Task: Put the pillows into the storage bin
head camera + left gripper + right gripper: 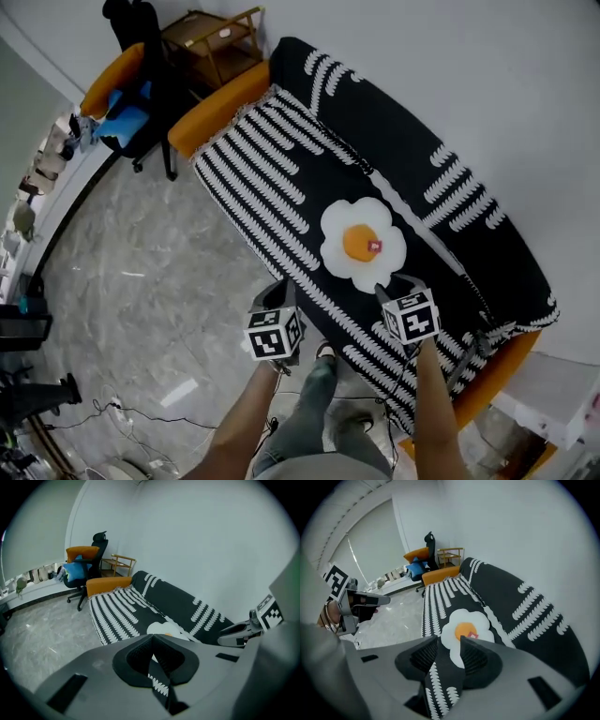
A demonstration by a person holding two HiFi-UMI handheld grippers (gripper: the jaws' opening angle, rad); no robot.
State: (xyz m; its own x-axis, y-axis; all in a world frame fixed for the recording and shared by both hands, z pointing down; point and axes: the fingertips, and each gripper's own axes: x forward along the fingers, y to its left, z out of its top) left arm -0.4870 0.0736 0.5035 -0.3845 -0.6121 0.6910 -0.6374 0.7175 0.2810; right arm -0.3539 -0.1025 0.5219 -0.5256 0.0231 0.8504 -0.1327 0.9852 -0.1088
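A fried-egg pillow (363,244), white with an orange yolk and a small red tag, lies flat on the seat of a sofa (272,178) draped in a black cover with white leaf stripes. My right gripper (387,287) hovers at the pillow's near edge, jaws open and empty; in the right gripper view (449,641) the pillow (461,629) shows just beyond the jaw gap. My left gripper (273,294) hangs over the sofa's front edge, left of the pillow, jaws shut on nothing (152,638). The pillow (165,629) peeks above them. No storage bin shows.
The sofa has orange arms (220,105) and backs onto a white wall. A black and orange office chair (131,103) with a blue cushion and a wooden side table (211,42) stand past its far end. Grey marble floor (141,281) with cables (122,408) lies left.
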